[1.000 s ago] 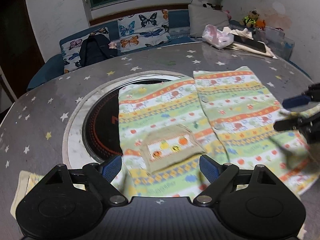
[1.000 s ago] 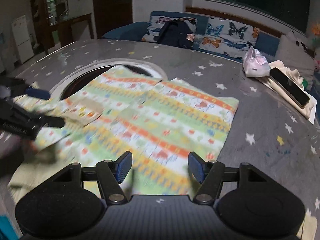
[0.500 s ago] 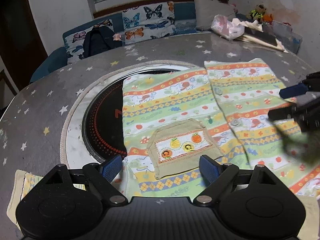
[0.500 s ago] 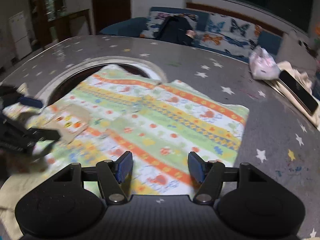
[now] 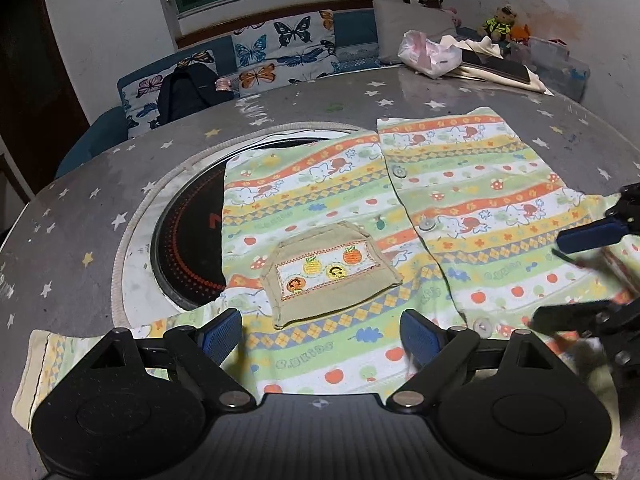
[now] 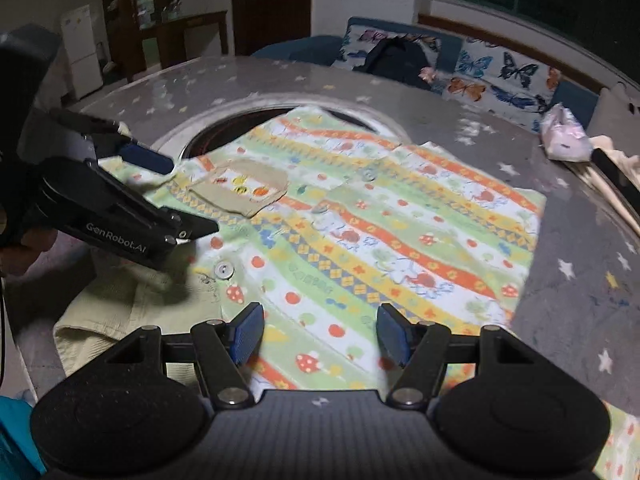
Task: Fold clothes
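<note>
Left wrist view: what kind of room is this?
Likely a home living or dining room: a butterfly-print sofa under a window, a round star-patterned table with an inset cooktop, and a teddy bear nearby.

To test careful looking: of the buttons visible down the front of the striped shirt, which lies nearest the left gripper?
The lowest button, just beyond the left gripper to its right. The other buttons sit farther up the placket, toward the shirt's far edge.
</note>
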`<state>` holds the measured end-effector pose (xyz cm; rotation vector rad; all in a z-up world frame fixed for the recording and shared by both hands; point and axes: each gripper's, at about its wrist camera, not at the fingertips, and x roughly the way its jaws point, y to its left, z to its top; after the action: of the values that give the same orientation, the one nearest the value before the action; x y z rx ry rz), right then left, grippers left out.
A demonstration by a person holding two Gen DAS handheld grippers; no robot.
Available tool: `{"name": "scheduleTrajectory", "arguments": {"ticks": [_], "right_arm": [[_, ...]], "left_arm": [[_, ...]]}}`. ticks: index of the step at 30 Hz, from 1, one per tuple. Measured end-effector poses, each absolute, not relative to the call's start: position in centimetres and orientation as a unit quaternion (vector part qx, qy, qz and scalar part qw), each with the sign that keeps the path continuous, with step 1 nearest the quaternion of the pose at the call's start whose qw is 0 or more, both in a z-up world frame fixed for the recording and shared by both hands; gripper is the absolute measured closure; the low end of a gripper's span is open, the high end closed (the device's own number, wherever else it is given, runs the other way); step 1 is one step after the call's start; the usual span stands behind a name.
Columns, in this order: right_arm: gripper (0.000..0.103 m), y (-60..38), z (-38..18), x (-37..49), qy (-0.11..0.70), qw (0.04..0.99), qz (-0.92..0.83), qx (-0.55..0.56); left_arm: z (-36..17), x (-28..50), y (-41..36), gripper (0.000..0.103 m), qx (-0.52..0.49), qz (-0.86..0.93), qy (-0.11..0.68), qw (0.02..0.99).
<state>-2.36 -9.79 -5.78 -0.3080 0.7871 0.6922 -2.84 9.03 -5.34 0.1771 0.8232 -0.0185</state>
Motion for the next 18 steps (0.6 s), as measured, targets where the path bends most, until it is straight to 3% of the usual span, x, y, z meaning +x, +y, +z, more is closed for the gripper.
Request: {"name": "scheduleTrajectory", "arguments": {"ticks": [8, 18], "right_arm": [[0.029, -14.7, -5.1, -3.9, 0.364, 0.887, 0.269, -0.091], [0.012, -21.3, -5.2, -6.2, 0.350, 0.920, 0.176, -0.014]], "left_arm": [[-4.3, -3.4, 8.5, 0.000, 0.062, -0.013, 0.384, 0.921], [-3.7, -3.8, 7.0, 0.000, 0.062, -0.020, 0.371, 0.927]]}}
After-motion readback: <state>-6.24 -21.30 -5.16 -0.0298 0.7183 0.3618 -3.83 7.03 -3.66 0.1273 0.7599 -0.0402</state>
